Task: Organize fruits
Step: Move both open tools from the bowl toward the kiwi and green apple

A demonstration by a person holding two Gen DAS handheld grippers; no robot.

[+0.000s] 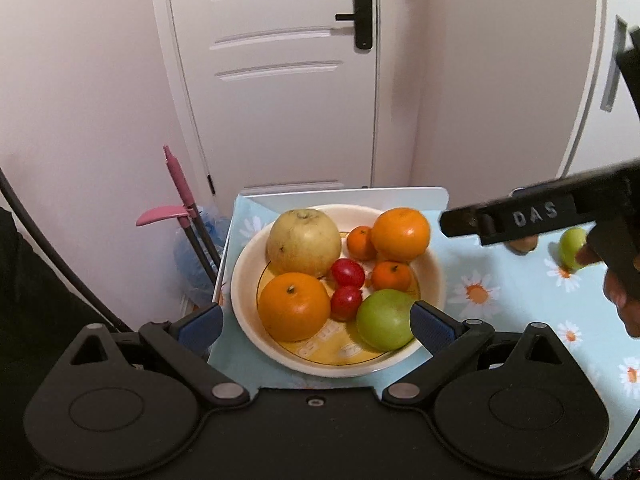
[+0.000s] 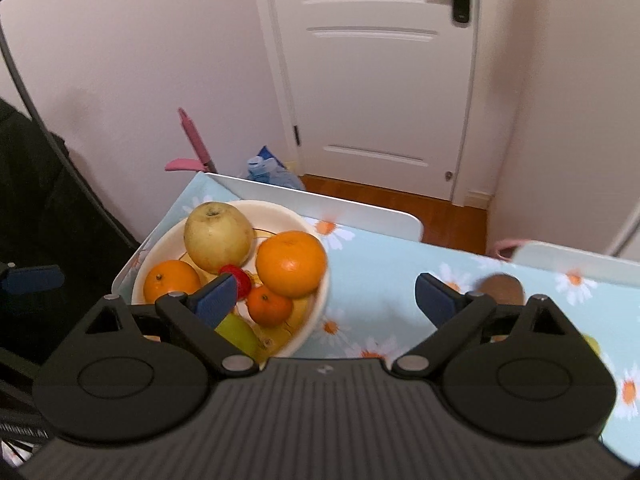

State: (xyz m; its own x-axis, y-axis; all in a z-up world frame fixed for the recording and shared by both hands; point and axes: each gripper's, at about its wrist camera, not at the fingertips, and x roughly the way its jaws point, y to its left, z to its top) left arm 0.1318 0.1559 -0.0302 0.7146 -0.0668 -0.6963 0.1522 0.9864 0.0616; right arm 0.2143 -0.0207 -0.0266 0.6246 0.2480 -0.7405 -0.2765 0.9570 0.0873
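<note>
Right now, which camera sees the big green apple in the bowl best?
The left wrist view: the green apple shows almost whole at the bowl's front, one blue finger pad covering its edge. In the right wrist view, only a sliver peeks out behind a finger.

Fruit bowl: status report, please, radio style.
Left gripper open, empty, over bowl. Right gripper open, empty, beside bowl. Green fruit and brown fruit loose on tablecloth. Nothing in the way.

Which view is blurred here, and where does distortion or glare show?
Left wrist: sharp on the bowl and fruit, small highlights on the green apple; the door bows from the fisheye. Right wrist: motion-blurred toward the right, where the brown fruit smears; bowl rim is soft.
</note>
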